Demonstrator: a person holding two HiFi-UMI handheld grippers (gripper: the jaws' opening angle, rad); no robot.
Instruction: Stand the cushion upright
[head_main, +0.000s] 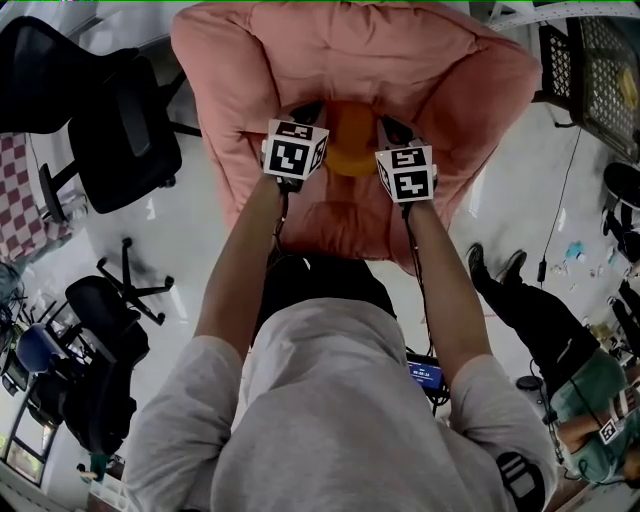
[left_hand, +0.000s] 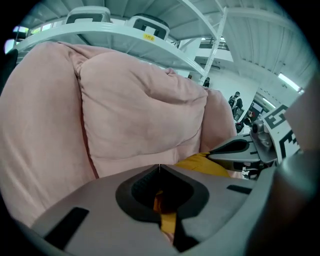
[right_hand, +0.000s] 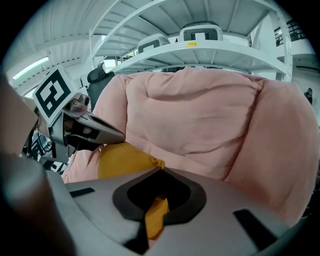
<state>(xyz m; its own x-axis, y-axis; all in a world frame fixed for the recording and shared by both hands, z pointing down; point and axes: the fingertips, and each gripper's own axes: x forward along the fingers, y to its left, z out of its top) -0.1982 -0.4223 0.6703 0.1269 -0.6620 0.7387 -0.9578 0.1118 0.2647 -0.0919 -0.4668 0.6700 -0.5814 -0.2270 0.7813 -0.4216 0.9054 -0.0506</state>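
A yellow cushion (head_main: 352, 140) lies low on the seat of a big pink padded armchair (head_main: 420, 60), against its back. My left gripper (head_main: 308, 112) is shut on the cushion's left corner, and my right gripper (head_main: 392, 130) is shut on its right corner. In the left gripper view, yellow fabric (left_hand: 167, 217) is pinched between the closed jaws of the left gripper (left_hand: 159, 167), and the cushion (left_hand: 202, 162) bulges to the right. In the right gripper view, the right gripper (right_hand: 161, 170) pinches the same cushion (right_hand: 122, 160). My arms and the grippers hide most of the cushion.
Black office chairs (head_main: 120, 130) stand left of the armchair, with another (head_main: 100, 310) nearer. A black crate (head_main: 600, 70) sits at the upper right. A person's legs (head_main: 540, 320) stretch over the floor at right. White shelving (right_hand: 200, 47) rises behind the armchair.
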